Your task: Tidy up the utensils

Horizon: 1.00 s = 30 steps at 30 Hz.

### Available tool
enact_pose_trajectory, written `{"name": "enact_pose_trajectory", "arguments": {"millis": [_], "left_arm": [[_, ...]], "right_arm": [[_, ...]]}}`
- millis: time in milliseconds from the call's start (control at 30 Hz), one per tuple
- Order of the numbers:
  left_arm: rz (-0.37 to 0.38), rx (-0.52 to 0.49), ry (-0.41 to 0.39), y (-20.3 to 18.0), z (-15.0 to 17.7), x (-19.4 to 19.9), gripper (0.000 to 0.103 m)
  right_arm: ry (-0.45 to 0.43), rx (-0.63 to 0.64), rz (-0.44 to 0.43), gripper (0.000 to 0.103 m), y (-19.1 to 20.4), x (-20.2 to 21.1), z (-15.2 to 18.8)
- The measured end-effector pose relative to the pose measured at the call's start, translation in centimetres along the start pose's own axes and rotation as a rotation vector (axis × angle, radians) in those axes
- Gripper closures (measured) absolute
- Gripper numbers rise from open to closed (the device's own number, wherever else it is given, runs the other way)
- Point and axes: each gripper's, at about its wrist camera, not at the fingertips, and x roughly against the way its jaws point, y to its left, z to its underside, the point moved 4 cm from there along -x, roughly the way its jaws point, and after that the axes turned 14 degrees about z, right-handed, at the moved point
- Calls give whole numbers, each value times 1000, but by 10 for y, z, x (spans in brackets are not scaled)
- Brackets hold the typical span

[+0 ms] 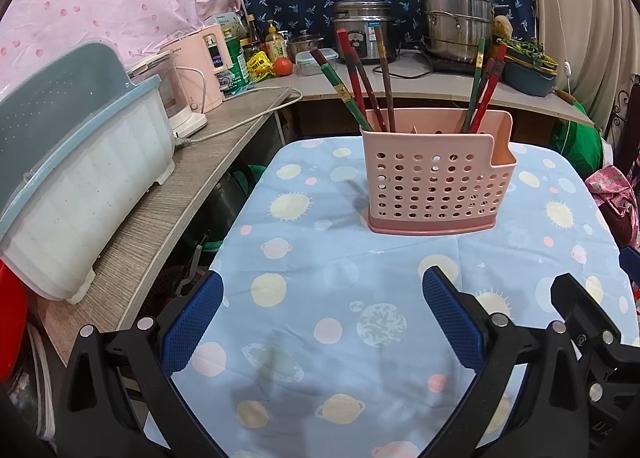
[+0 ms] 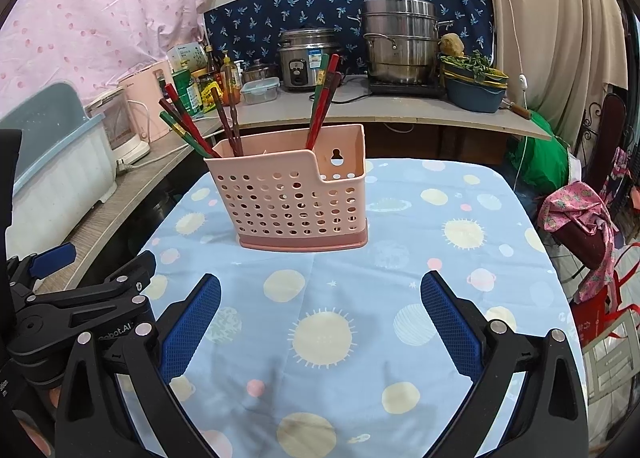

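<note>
A pink perforated utensil holder (image 1: pixel 434 182) stands upright on a table with a light blue planet-print cloth (image 1: pixel 340 318); it also shows in the right wrist view (image 2: pixel 296 202). Several red, green and brown chopsticks (image 1: pixel 360 86) lean in its left part, and more chopsticks (image 1: pixel 484 86) stand in its right part. In the right wrist view the left bunch of chopsticks (image 2: pixel 192 126) and the right bunch of chopsticks (image 2: pixel 322 98) show too. My left gripper (image 1: pixel 322 298) is open and empty, low over the cloth in front of the holder. My right gripper (image 2: pixel 320 298) is open and empty beside it.
A white and blue dish drainer (image 1: pixel 80 186) sits on a grey side counter (image 1: pixel 180 198) at the left. A pink kettle (image 1: pixel 204 62), bottles, a rice cooker (image 1: pixel 364 34) and a steel steamer pot (image 1: pixel 456 14) stand on the back counter. A pink cloth bundle (image 2: pixel 576 218) lies at the right.
</note>
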Motion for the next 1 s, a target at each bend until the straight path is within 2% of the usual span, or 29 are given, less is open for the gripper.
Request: {"name": "enact_pose_trajectory", "arguments": {"millis": [1000], "left_arm": [[8, -6, 12, 1, -1, -6, 8]], "right_arm": [[6, -1, 21, 7, 2, -5, 0]]}}
